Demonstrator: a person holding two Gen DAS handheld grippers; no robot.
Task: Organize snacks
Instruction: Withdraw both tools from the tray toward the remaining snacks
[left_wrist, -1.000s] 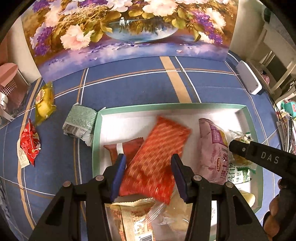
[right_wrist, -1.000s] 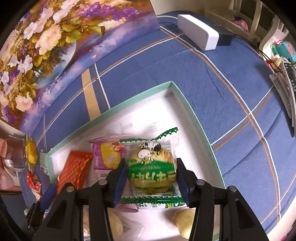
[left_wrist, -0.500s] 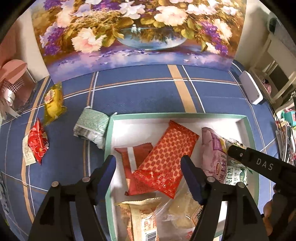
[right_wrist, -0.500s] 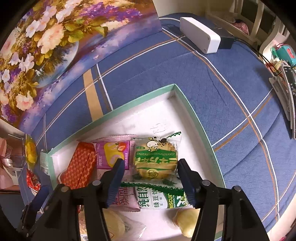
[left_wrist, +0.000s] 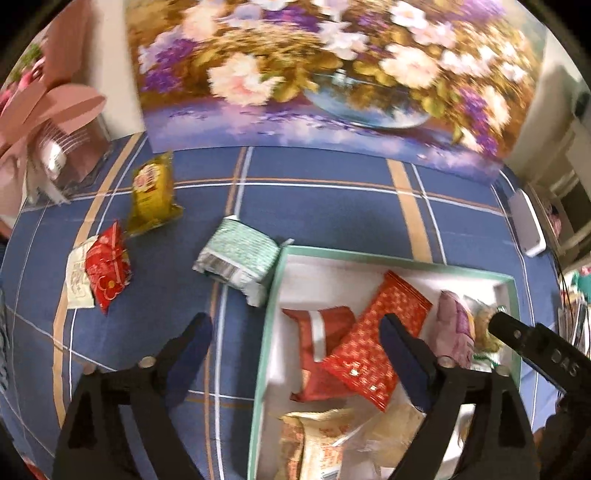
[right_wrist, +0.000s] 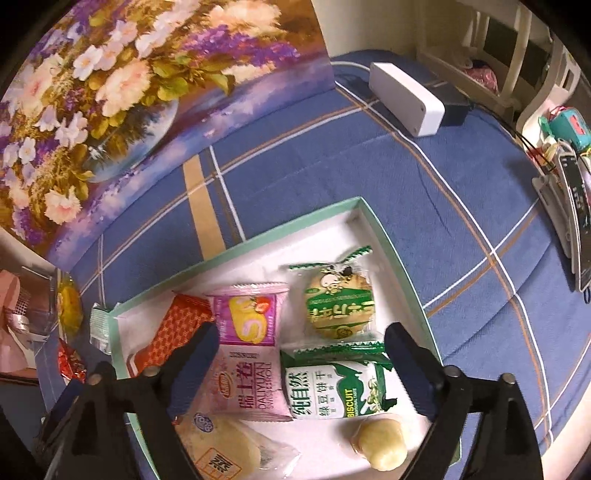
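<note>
A white tray with a green rim (left_wrist: 275, 291) (right_wrist: 386, 236) lies on the blue checked cloth and holds several snack packs. My left gripper (left_wrist: 295, 363) is open and empty above the tray's left rim. An orange-red patterned pack (left_wrist: 373, 347) and a dark red pack (left_wrist: 317, 332) lie in the tray. My right gripper (right_wrist: 301, 367) is open and empty above the tray. A green round cookie pack (right_wrist: 338, 301), a green biscuit pack (right_wrist: 332, 391) and pink cake packs (right_wrist: 247, 317) lie beneath it.
Outside the tray on the cloth lie a pale green pack (left_wrist: 240, 254), a yellow pack (left_wrist: 151, 192) and a red pack (left_wrist: 107, 266). A pink box (left_wrist: 55, 122) stands far left. A flower painting (left_wrist: 325, 74) closes the back. A white device (right_wrist: 406, 98) lies at the right.
Both grippers opened and drew back. The left let go of the orange-red pack and shifted left. The right released the green cookie pack, which now lies in the tray.
</note>
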